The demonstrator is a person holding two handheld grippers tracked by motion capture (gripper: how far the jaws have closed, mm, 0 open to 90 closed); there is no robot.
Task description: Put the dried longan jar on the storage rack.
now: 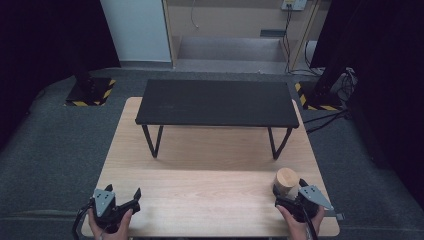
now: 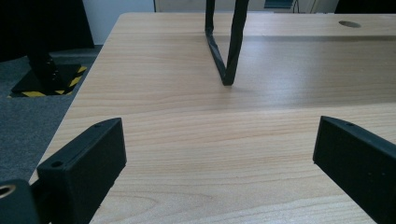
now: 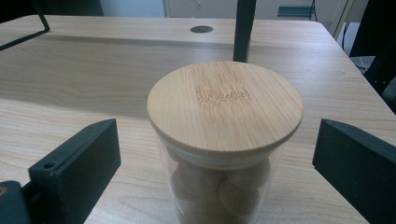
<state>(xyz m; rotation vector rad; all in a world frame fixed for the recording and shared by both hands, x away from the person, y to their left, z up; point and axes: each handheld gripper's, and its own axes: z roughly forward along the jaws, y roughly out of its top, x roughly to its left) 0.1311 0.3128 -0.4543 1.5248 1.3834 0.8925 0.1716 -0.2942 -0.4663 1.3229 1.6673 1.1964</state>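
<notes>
My right gripper [image 3: 217, 154] has its jaws spread wide on either side of the glass jar [image 3: 219, 186], pads clear of the glass on both sides, nothing gripped. The jar stands upright on the wooden table [image 1: 200, 190] near its right front corner, wooden lid [image 3: 225, 106] sitting flat on top. Round pale lumps fill the jar; I can't tell what they are through the glass, and the jar's base is cut off at the bottom of the right gripper view. In the high view the jar [image 1: 286, 181] sits just ahead of my right gripper [image 1: 292, 196], whose jaws are mostly hidden under the grey plate and my hand there. My left gripper [image 2: 219, 158] is also wide open and empty, bare tabletop between its jaws; in the high view it [image 1: 122, 192] hovers at the left front of the table, well apart from the jar. A black shelf [image 1: 217, 103] on thin legs stands across the far half of the table; one leg [image 2: 228, 46] shows in the left gripper view, its top cut off. A small dark hole [image 3: 201, 29] in the tabletop lies beyond the shelf leg. Background is dark and hard to read.
</notes>
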